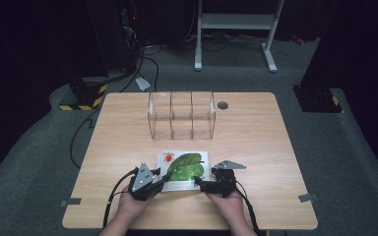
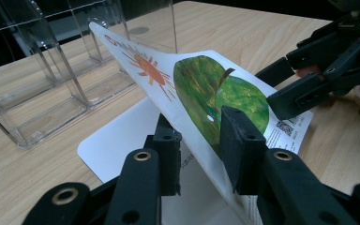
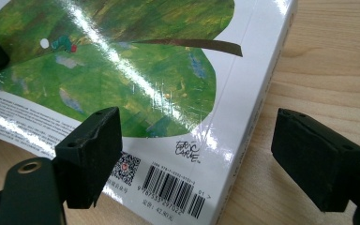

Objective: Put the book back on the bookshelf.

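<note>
Left gripper [image 2: 201, 154] is clamping the lifted glossy back cover [image 2: 192, 93] of the white picture book with a green leaf and orange sun [image 1: 183, 169], one pad under it and one on top. Right gripper [image 3: 206, 159] is standing wide open, straddling the book's spine corner by the barcode, its pads gripping nothing. Book is lying near the front edge of the light wooden table [image 1: 256, 132]. Farther back, a clear three-compartment plastic organizer [image 1: 181, 115] is standing upright.
</note>
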Demonstrator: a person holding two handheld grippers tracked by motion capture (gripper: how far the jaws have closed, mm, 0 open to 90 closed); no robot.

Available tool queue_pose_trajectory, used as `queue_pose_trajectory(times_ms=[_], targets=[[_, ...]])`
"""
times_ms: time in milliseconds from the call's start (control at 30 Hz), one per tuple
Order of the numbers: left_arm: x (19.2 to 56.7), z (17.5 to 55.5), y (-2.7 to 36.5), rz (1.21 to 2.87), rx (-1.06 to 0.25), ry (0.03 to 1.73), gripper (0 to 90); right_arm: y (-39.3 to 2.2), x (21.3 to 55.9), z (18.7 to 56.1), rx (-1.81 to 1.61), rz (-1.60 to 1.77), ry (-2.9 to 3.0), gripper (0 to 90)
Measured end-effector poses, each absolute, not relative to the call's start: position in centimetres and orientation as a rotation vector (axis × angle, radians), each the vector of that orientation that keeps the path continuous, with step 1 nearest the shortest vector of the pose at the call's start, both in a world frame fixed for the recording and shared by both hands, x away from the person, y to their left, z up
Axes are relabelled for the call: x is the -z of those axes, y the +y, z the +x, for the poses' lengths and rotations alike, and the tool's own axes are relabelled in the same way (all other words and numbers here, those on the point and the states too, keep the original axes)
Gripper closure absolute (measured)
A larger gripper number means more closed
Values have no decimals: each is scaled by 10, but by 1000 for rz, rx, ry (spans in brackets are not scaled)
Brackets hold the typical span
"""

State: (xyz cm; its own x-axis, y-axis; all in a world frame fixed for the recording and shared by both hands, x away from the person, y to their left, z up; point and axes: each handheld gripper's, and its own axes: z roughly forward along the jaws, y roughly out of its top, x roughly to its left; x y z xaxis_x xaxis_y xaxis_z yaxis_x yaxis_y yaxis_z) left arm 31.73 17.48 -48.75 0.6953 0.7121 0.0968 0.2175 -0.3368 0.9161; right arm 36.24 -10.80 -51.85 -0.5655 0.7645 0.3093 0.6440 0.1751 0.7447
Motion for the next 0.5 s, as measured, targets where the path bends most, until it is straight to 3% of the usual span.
queue_pose_trajectory(times_ms=[500], targets=[[488,316,175,1888,-620,711,691,-101,521,371,-1388,1451,2354,148]])
